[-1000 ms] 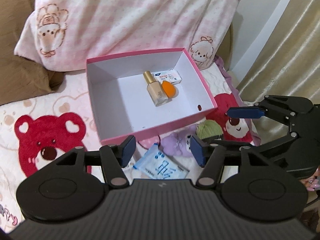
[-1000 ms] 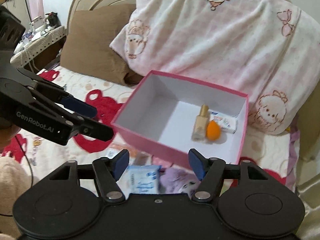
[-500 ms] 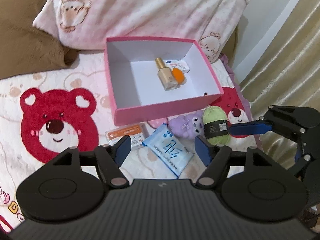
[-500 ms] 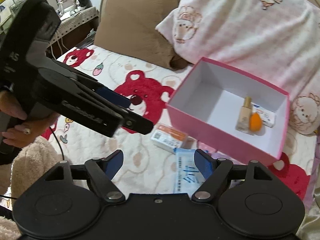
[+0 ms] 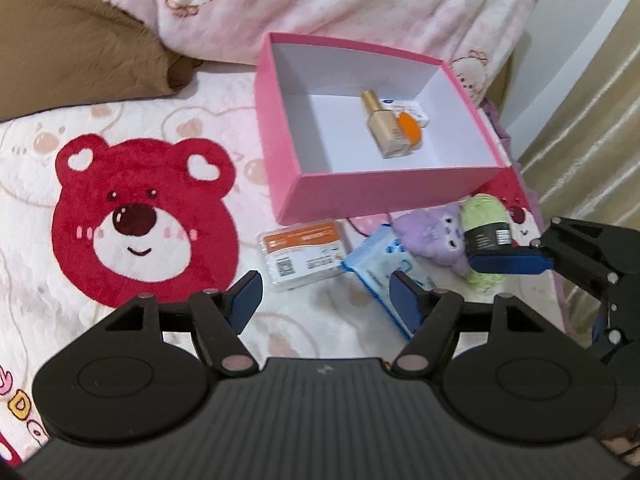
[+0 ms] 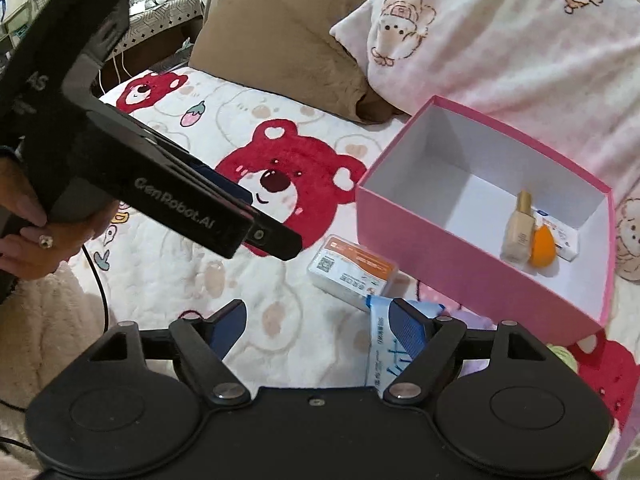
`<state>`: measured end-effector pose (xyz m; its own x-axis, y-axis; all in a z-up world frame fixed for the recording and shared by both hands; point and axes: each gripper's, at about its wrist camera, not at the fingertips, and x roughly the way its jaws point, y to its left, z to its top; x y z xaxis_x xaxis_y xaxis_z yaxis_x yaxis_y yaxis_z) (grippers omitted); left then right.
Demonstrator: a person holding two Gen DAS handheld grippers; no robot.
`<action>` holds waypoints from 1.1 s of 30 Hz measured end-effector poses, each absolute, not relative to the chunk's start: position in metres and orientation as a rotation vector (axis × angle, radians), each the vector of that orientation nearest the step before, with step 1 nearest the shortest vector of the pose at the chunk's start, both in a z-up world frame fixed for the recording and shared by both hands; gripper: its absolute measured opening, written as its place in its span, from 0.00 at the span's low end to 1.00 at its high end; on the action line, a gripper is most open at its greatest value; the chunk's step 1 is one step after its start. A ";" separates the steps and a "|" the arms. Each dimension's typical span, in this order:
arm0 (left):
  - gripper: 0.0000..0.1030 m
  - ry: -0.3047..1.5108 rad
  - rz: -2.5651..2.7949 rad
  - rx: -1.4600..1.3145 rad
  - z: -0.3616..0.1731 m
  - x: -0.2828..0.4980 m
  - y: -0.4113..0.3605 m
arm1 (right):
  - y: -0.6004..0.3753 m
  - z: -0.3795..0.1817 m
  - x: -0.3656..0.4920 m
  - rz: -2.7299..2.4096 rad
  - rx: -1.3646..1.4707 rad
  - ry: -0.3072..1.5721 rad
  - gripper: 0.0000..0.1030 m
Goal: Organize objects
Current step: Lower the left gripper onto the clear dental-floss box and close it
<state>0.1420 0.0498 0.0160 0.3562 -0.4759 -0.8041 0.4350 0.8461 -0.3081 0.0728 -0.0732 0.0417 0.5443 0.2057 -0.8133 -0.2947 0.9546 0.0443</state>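
While hovering wide open and empty, left gripper [image 5: 326,294] sits just above the orange-labelled clear case [image 5: 304,254] and the blue wipes pack [image 5: 380,268], both lying on the bear blanket [image 5: 140,216] just in front of the pink box [image 5: 384,196]. Likewise spread apart and holding nothing, right gripper [image 6: 316,328] above the same wipes pack [image 6: 384,344], one pad seen near the green yarn ball [image 5: 486,216] beside the purple plush [image 5: 432,232]. Probably light, all of these: case stiff and slick, best pinched across its short sides; wipes pack soft, crinkly, likely to sag, so taken mid-body; yarn and plush squashy, forgiving. Already inside the box: foundation bottle [image 5: 386,130], orange sponge [image 5: 408,134], small white carton [image 5: 412,110]. Both grippers angled forward and down toward the bed, left one held in a bare hand [image 6: 36,236].
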 end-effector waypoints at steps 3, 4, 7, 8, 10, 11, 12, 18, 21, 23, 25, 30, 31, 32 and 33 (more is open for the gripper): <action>0.67 1.011 -0.557 -0.036 0.004 0.144 0.053 | -0.069 0.029 0.079 0.295 -0.136 0.919 0.80; 0.67 0.999 -0.549 -0.036 0.000 0.145 0.054 | -0.068 0.025 0.082 0.289 -0.147 0.904 0.80; 0.69 1.000 -0.548 -0.022 -0.010 0.149 0.058 | -0.069 0.012 0.090 0.275 -0.158 0.887 0.80; 0.69 1.005 -0.551 -0.012 -0.014 0.151 0.060 | -0.069 0.007 0.092 0.262 -0.169 0.894 0.80; 0.69 1.004 -0.544 -0.016 -0.021 0.155 0.064 | -0.069 -0.001 0.093 0.262 -0.187 0.900 0.80; 0.69 1.002 -0.546 -0.029 -0.024 0.156 0.066 | -0.069 -0.005 0.094 0.268 -0.192 0.899 0.80; 0.70 1.001 -0.551 -0.055 -0.029 0.158 0.069 | -0.069 -0.008 0.096 0.271 -0.196 0.899 0.80; 0.70 1.005 -0.575 -0.024 -0.051 0.163 0.062 | -0.070 -0.032 0.114 0.287 -0.202 0.902 0.81; 0.70 1.020 -0.583 -0.024 -0.062 0.165 0.058 | -0.070 -0.046 0.125 0.279 -0.205 0.923 0.81; 0.70 1.018 -0.591 -0.056 -0.070 0.167 0.058 | -0.072 -0.056 0.132 0.269 -0.201 0.931 0.81; 0.70 1.014 -0.585 -0.080 -0.080 0.170 0.056 | -0.076 -0.066 0.138 0.255 -0.189 0.944 0.81; 0.70 0.979 -0.575 -0.128 -0.097 0.175 0.048 | -0.090 -0.088 0.151 0.211 -0.124 0.971 0.81; 0.70 0.967 -0.571 -0.135 -0.098 0.177 0.048 | -0.092 -0.090 0.152 0.209 -0.109 0.970 0.82; 0.70 0.959 -0.570 -0.146 -0.100 0.179 0.047 | -0.094 -0.093 0.153 0.221 -0.084 0.970 0.82; 0.70 0.960 -0.569 -0.157 -0.102 0.182 0.047 | -0.094 -0.095 0.154 0.233 -0.065 0.970 0.82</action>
<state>0.1818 0.0473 -0.1018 0.4407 -0.5241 -0.7288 0.3884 0.8433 -0.3715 0.1543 -0.0944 -0.0949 0.5426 0.1666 -0.8233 -0.2248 0.9732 0.0488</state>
